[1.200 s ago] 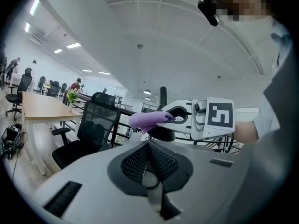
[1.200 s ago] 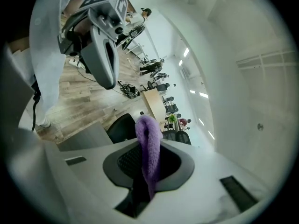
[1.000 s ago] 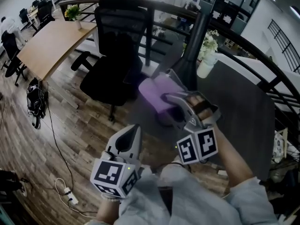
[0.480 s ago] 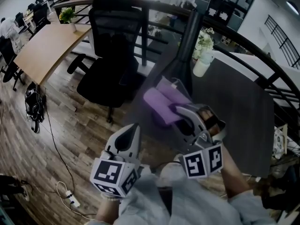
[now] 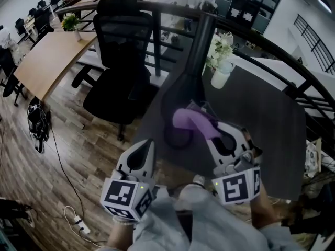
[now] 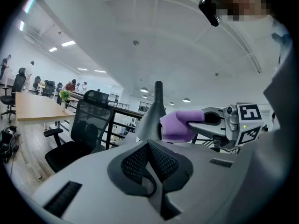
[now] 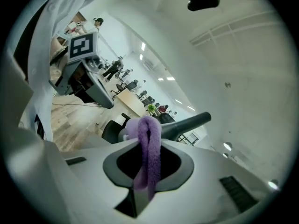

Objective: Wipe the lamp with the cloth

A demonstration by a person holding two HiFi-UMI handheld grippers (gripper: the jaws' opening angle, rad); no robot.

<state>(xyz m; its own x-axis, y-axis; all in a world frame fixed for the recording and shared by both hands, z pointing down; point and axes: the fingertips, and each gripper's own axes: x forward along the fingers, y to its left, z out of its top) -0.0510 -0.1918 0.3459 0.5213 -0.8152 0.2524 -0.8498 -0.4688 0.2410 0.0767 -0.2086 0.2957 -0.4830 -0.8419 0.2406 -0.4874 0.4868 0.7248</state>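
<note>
your right hand-held gripper (image 5: 210, 136) is closed on the cloth (image 7: 148, 146); the purple fold is pinched between its jaws and stands out past the tips as a soft loop; your left hand-held gripper (image 6: 147, 143) has its jaws brought together with nothing between them, and it hangs low in front of you, well apart from the lamp (image 5: 189, 77); the lamp stands on the dark counter (image 5: 267, 119), a tall dark stem that widens down into a flared foot, and the cloth is at this foot, on the side near you

i judge the cloth to be light, thick and soft; it should bend around the curve of the foot, but it may slip out of the jaws if you drag hard, so the pinch belongs at the middle of the fold, where it is now; the lamp looks stiff and smooth, and tall for its foot, so it may slide or tip when pushed from one side; the free left hand-held gripper could steady it low at the foot, not high on the stem

the head view shows the counter, the foot and a white vase of flowers (image 5: 221, 72) near the stem, which you should not knock; it does not show the pinch; the right gripper view shows the pinch and the stem beyond it; the left gripper view shows, from the side, the cloth against the flare; whether it really presses there i cannot tell
</note>
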